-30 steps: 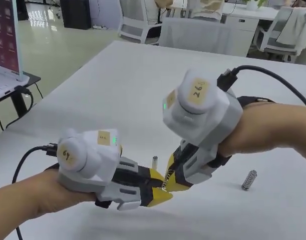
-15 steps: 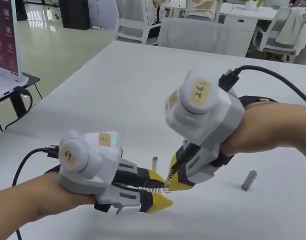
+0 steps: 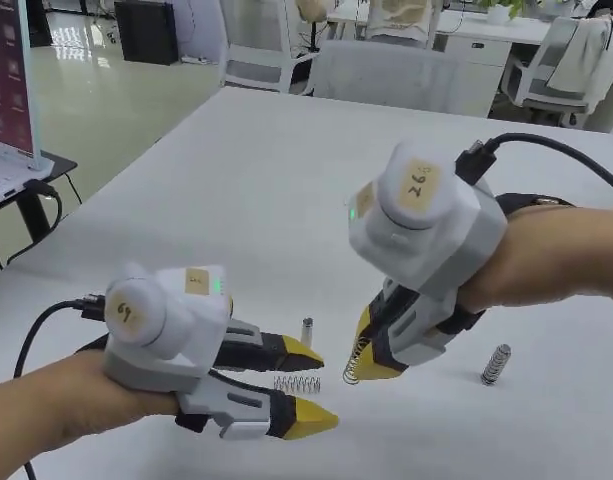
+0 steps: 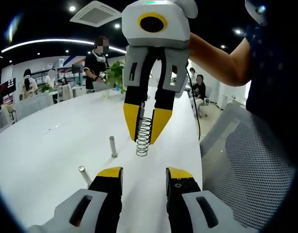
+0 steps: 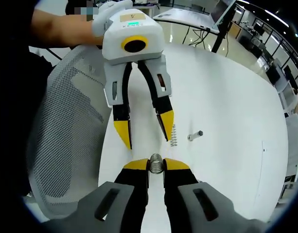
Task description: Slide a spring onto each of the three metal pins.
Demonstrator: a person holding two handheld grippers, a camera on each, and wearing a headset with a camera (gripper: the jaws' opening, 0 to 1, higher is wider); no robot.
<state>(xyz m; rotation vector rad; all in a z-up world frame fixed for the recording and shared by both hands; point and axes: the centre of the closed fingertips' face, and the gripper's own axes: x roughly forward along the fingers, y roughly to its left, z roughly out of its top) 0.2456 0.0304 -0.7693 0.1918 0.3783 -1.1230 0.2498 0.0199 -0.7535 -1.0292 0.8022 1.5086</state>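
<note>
Pinched shut in the right gripper point(image 3: 362, 358): one spring point(image 3: 352, 368), hanging just above the white table point(image 3: 236, 180). Lying flat between the wide-open jaws of the left gripper point(image 3: 322, 388): second spring point(image 3: 297, 384). Just behind it, upright metal pin point(image 3: 307, 331). Well apart to the right, flat on the table, third spring point(image 3: 496, 363).

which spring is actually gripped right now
The spring pinched in the right tongs. The other two lie loose on the table, one by the open left tongs, one farther right.
</note>
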